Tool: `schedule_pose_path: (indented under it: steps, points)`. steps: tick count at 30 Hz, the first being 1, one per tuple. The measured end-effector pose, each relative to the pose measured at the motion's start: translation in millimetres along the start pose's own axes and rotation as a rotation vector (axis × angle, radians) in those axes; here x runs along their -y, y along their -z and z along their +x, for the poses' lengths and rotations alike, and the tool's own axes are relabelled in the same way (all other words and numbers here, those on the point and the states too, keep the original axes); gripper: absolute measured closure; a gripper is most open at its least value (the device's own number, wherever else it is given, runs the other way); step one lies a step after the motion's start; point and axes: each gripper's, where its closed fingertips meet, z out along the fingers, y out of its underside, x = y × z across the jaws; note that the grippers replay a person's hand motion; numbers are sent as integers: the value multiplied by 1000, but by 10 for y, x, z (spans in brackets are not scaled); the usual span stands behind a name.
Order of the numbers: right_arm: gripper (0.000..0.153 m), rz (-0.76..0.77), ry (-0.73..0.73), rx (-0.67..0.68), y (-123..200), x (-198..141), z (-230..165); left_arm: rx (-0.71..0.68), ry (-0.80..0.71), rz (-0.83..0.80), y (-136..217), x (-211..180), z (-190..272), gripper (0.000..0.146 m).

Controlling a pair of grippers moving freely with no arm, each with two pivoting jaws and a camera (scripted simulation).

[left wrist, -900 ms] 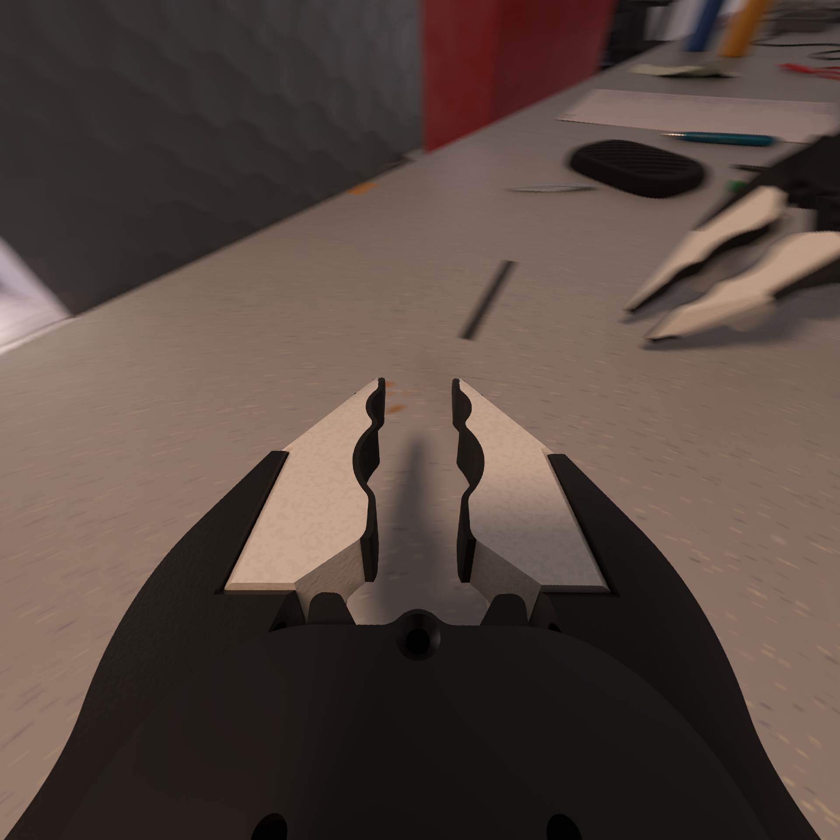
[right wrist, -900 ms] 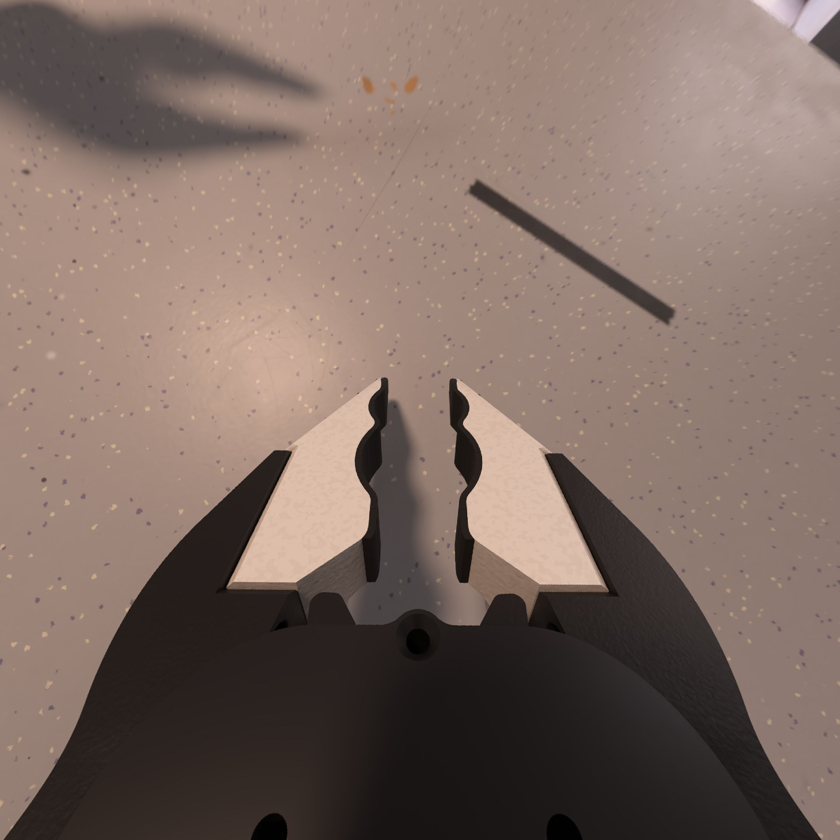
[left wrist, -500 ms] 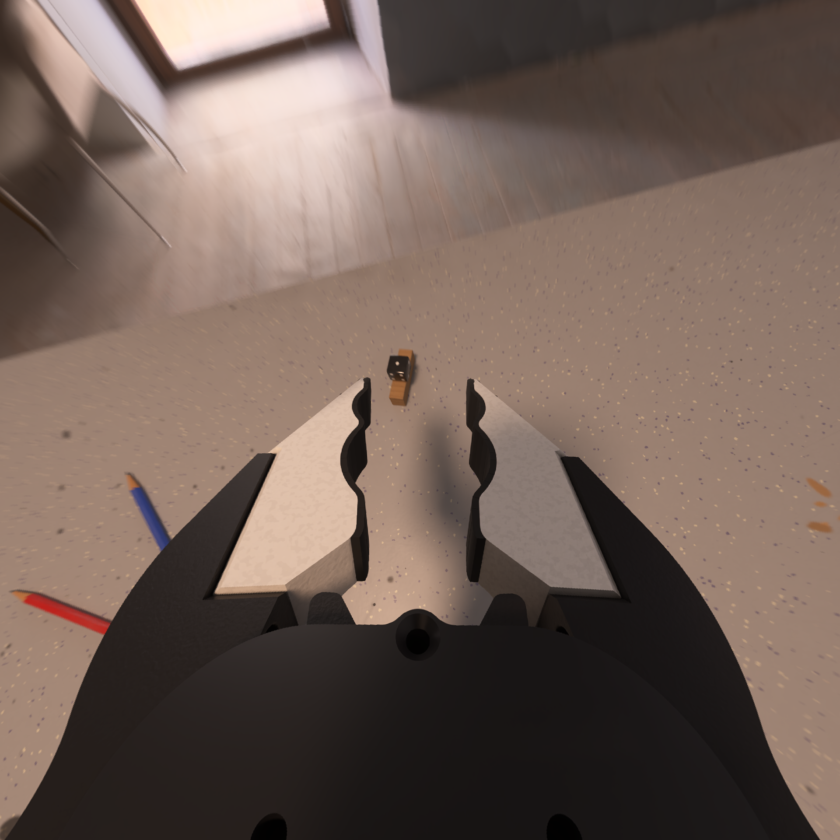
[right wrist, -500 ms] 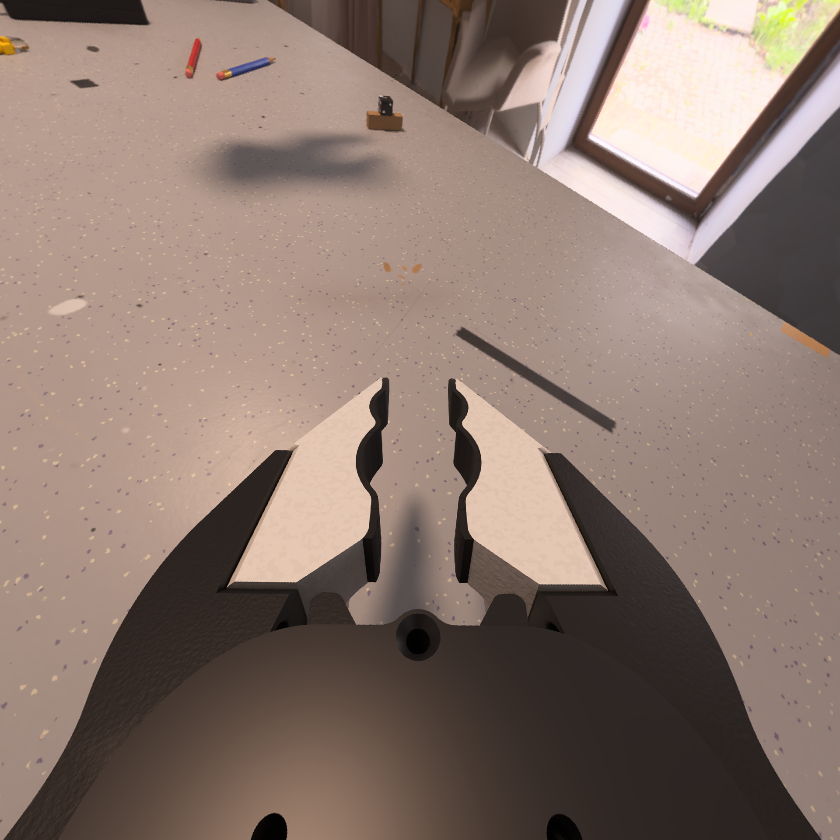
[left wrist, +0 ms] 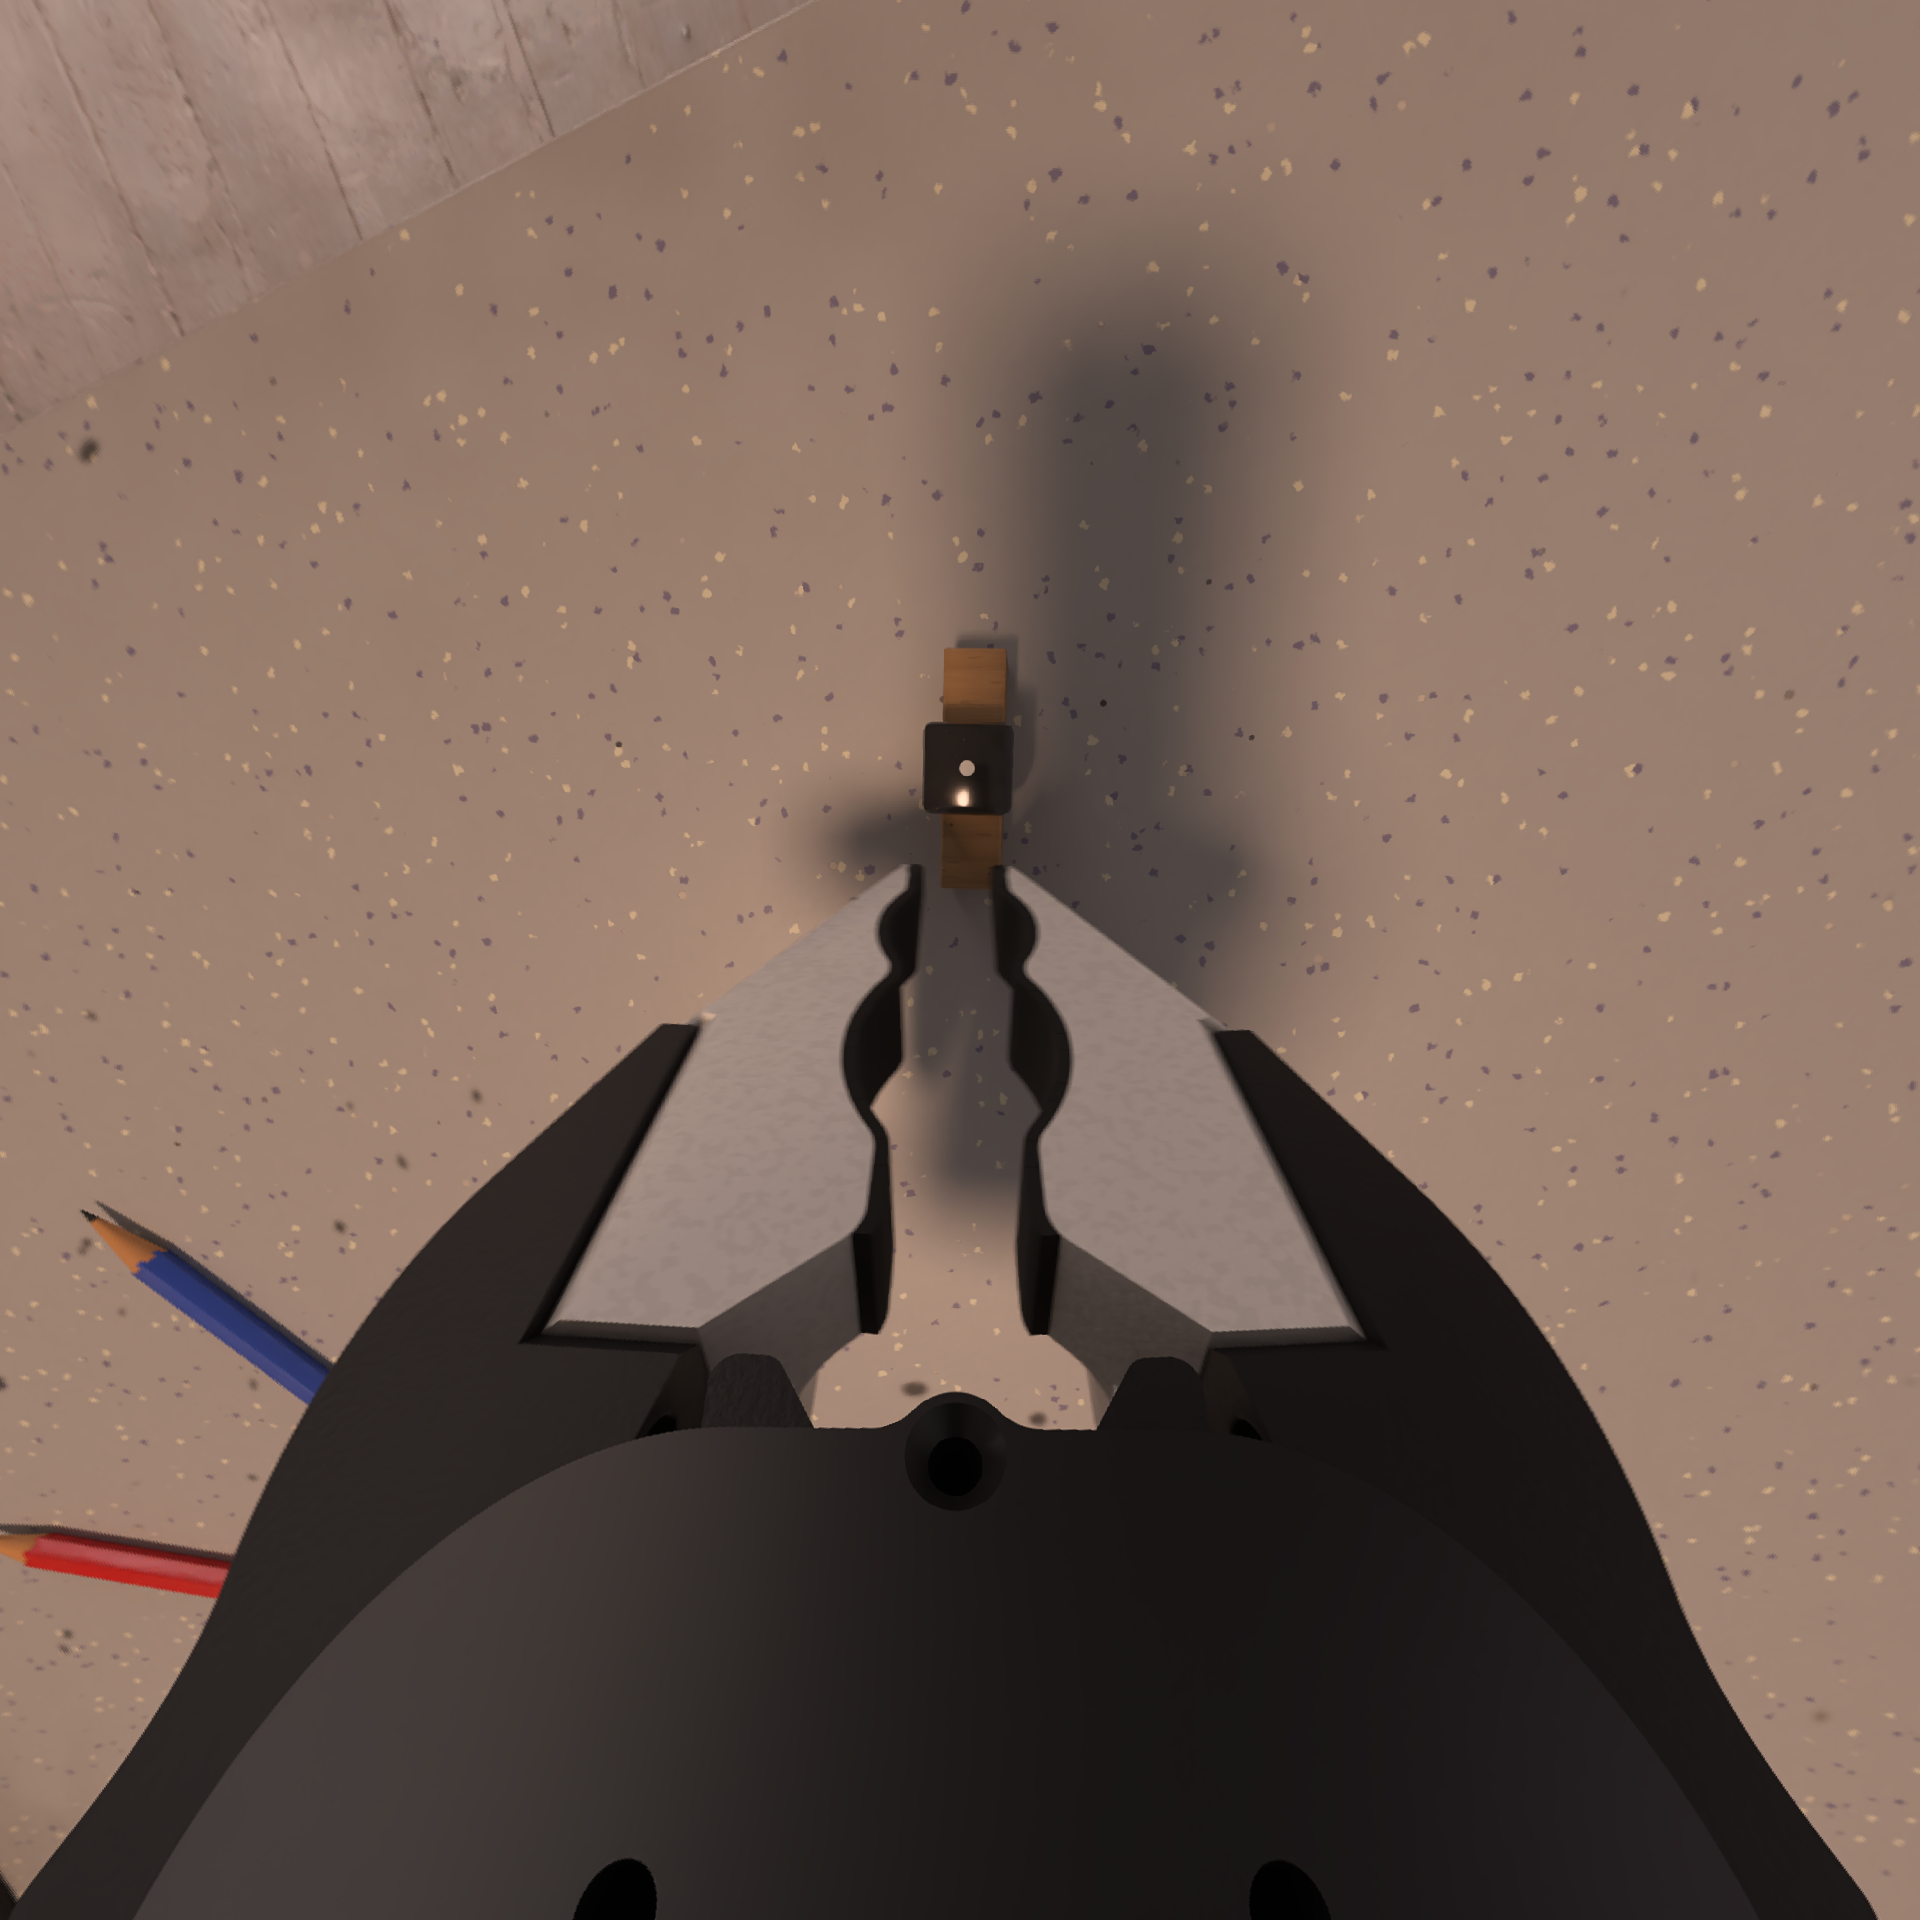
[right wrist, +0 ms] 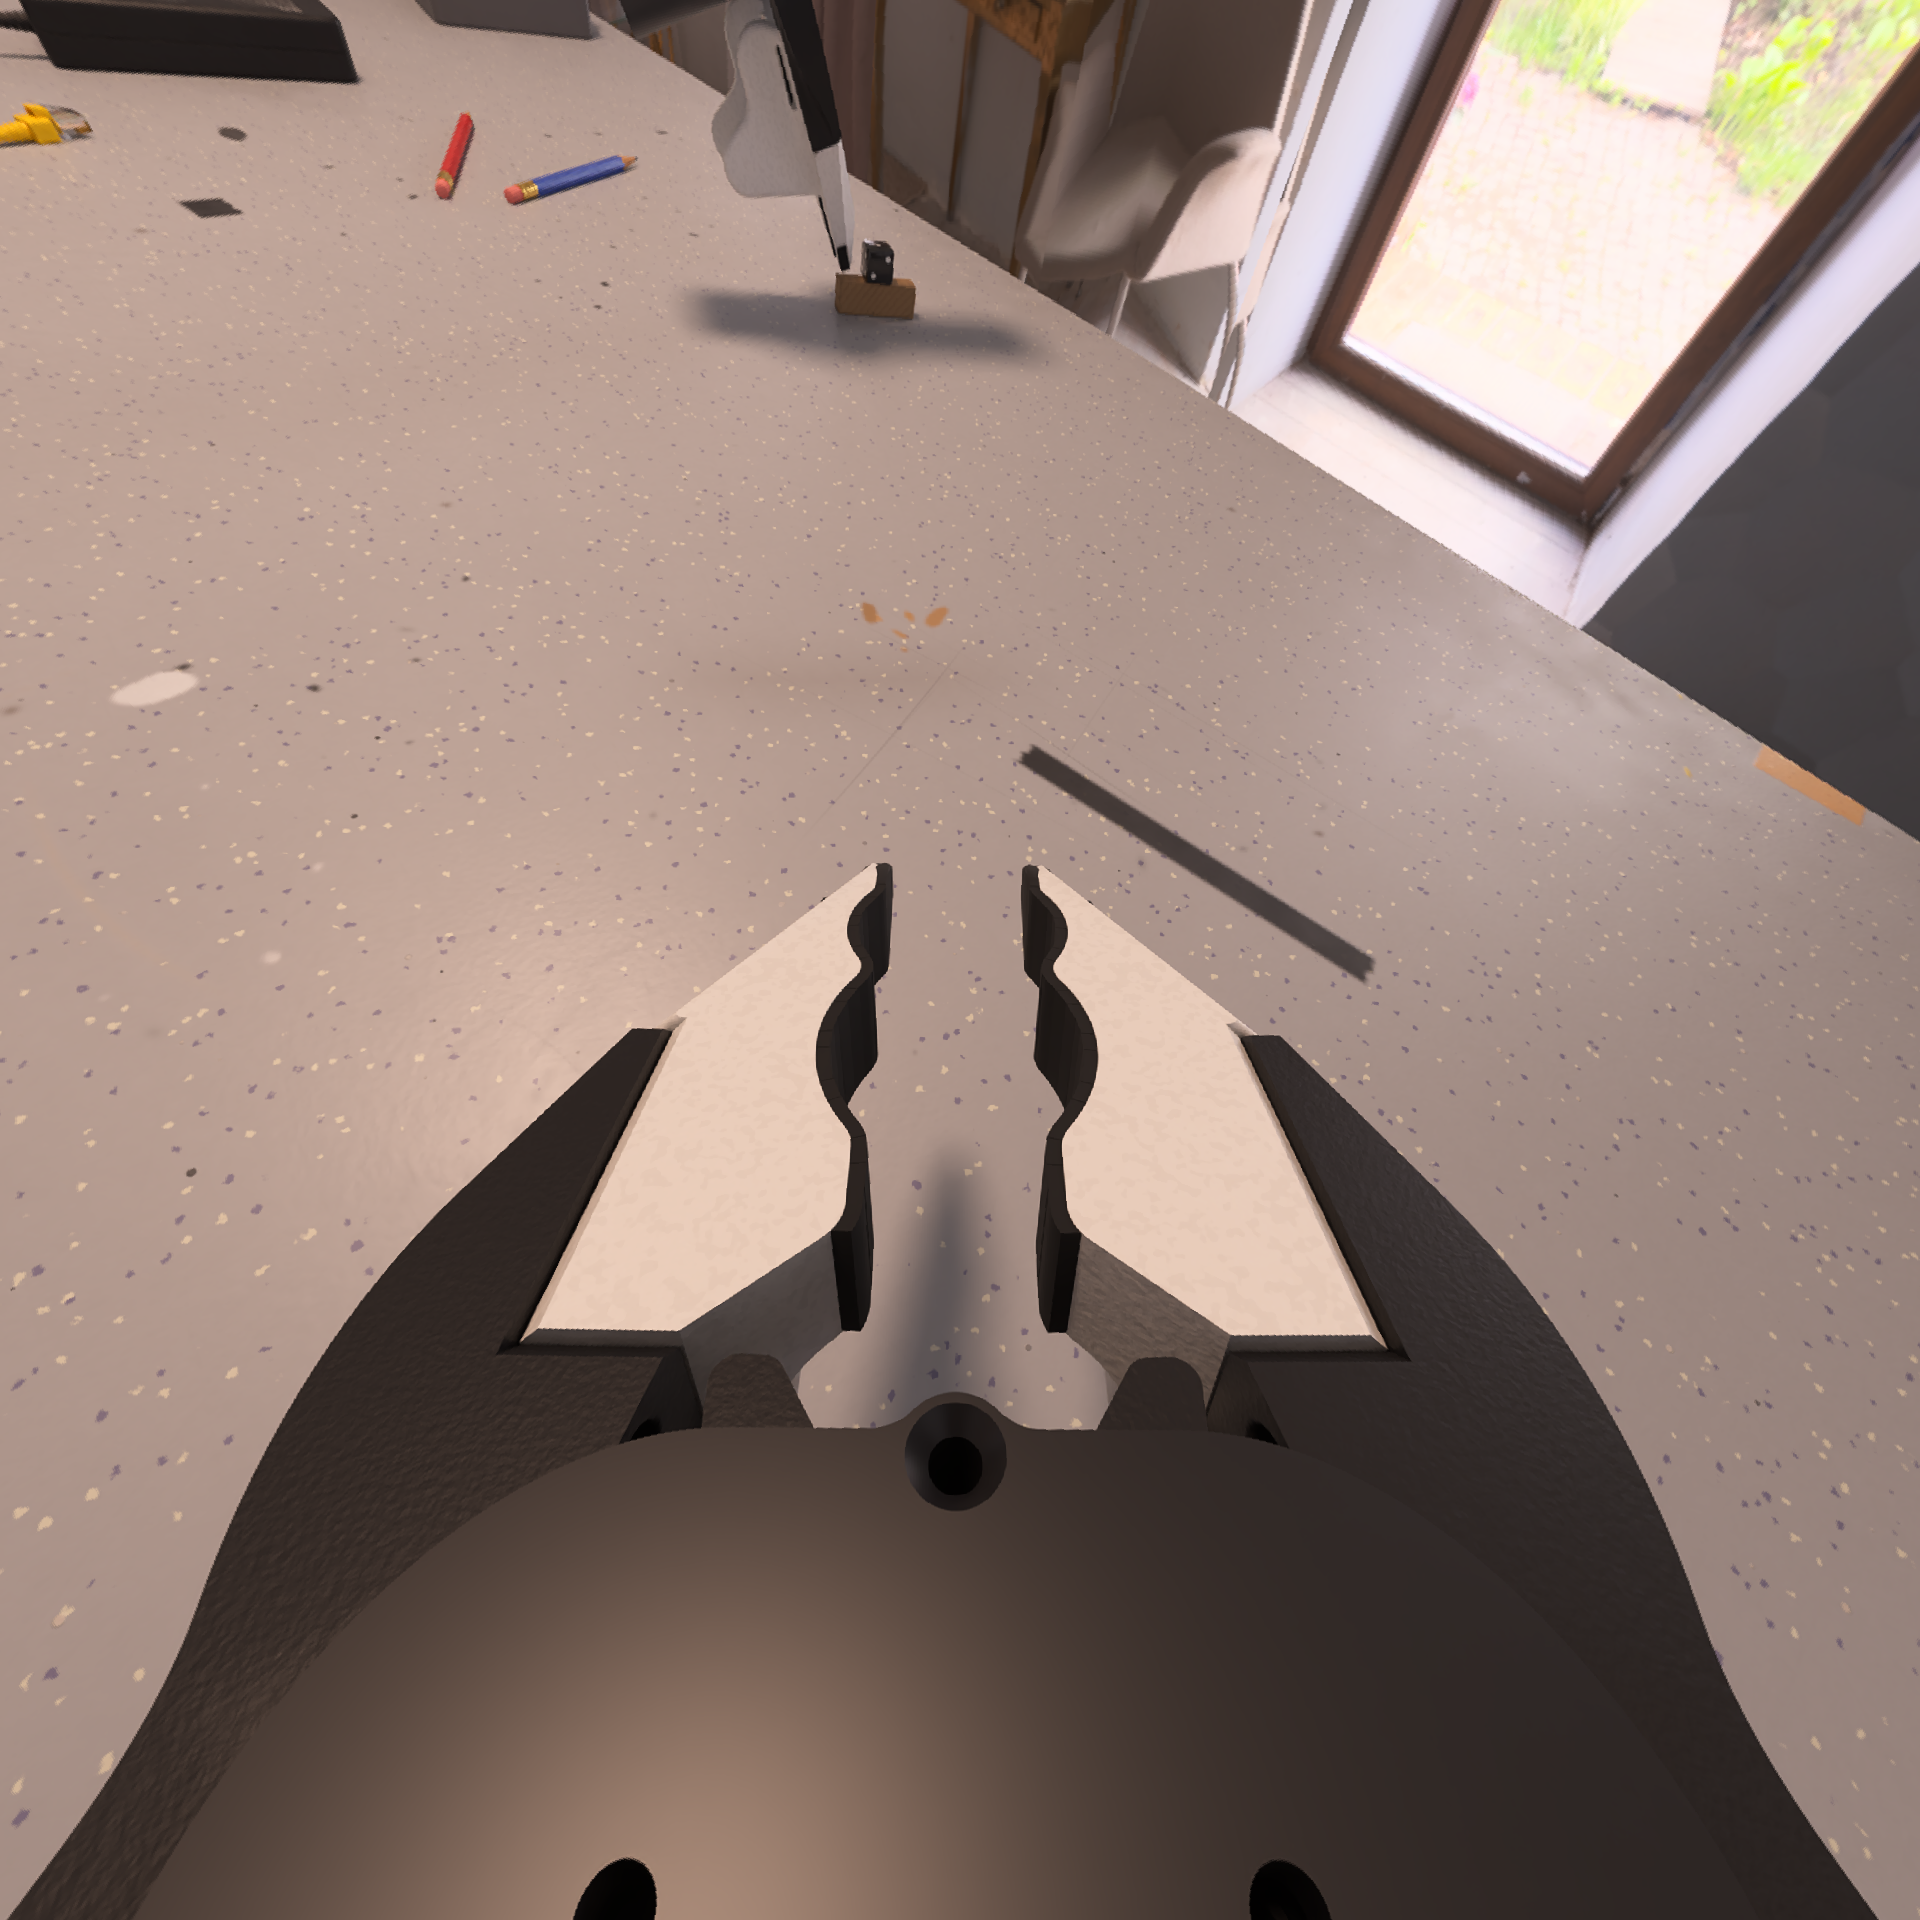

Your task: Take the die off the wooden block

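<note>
A small black die (left wrist: 967,769) sits on the middle of a narrow wooden block (left wrist: 974,681) on the speckled table. My left gripper (left wrist: 956,878) looks down on it. It is open with a narrow gap and empty, with its tips over the block's near end, just short of the die. In the right wrist view the die (right wrist: 878,260) and block (right wrist: 876,298) lie far ahead, with the left gripper (right wrist: 840,244) reaching down beside the die. My right gripper (right wrist: 956,873) is open and empty, low over the table and far from the block.
A blue pencil (left wrist: 223,1314) and a red pencil (left wrist: 125,1564) lie to the left of the left gripper. A dark strip (right wrist: 1195,862) lies just ahead of the right gripper. The table edge (right wrist: 1351,499) runs along the right, close behind the block.
The left gripper swung round to the die and block, came in close above them, and its jaws narrowed. The right gripper tilted up from looking down at the table, then held still.
</note>
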Motion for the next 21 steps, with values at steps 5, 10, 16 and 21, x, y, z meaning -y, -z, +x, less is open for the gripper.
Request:
schedule_pose_path:
  steps: [5, 10, 16, 21]
  points:
    - [128, 1, 8, 1, -2, 7, -11, 28, -65, 11, 48, -5, -32, 146]
    - [128, 9, 12, 8, -4, 37, -46, -2, -46, 73, 116, 110, -16, 137]
    - [128, -1, 27, 8, -16, 33, -79, -40, 3, 32, -83, 140, 30, 119]
    - [128, 17, 26, 7, 0, 69, -79, -1, -5, 89, 27, 220, 26, 130]
